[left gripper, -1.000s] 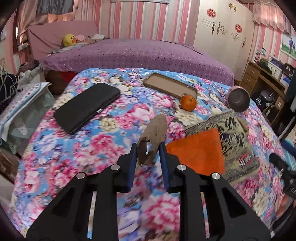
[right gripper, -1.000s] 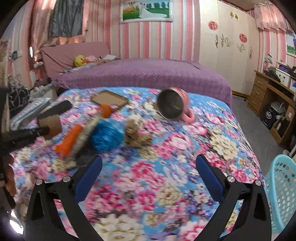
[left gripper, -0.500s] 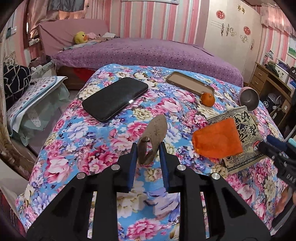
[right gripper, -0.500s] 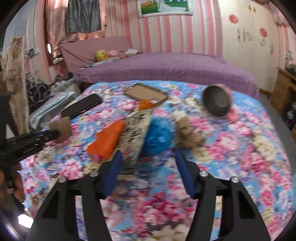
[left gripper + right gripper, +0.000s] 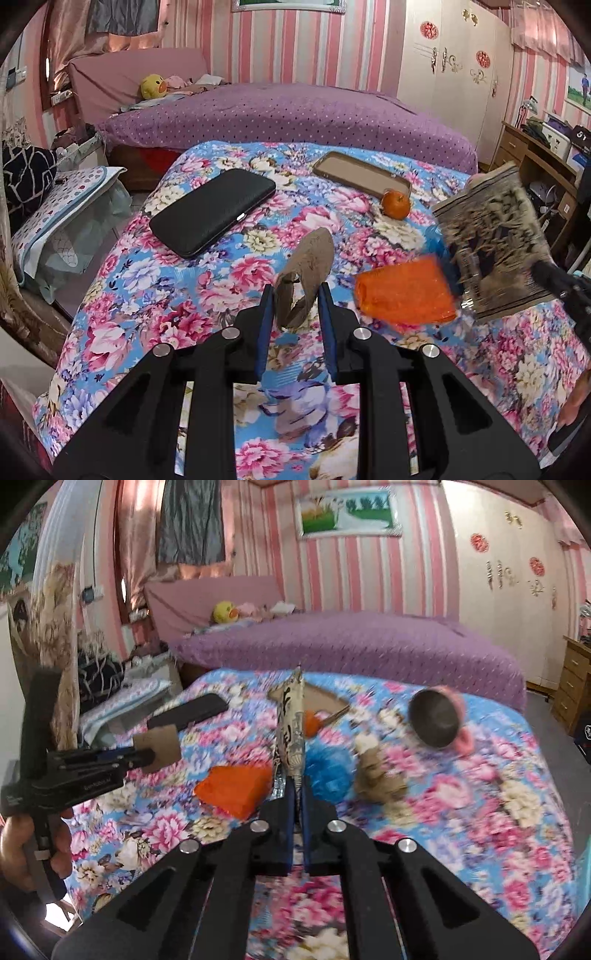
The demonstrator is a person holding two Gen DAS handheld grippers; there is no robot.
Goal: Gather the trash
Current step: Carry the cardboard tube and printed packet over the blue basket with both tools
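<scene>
My left gripper (image 5: 296, 295) is shut on a brown cardboard scrap (image 5: 306, 266) and holds it above the floral bedspread (image 5: 155, 295); it also shows in the right wrist view (image 5: 159, 744). My right gripper (image 5: 295, 786) is shut on a patterned beige snack wrapper (image 5: 291, 734), lifted edge-on; the wrapper shows at the right in the left wrist view (image 5: 495, 243). An orange plastic bag (image 5: 236, 784) lies just left of it, a blue crumpled bag (image 5: 328, 770) and a brown paper wad (image 5: 376, 775) to its right.
A black phone (image 5: 210, 210), a tan tray (image 5: 360, 173), an orange fruit (image 5: 396, 205) and a pink mug on its side (image 5: 439, 720) lie on the bedspread. A purple bed (image 5: 351, 642) stands behind. A wooden desk (image 5: 535, 155) is at the right.
My right gripper moved in, closed on the patterned wrapper and lifted it upright off the orange bag. My left gripper stays shut on the cardboard scrap and has drawn back a little.
</scene>
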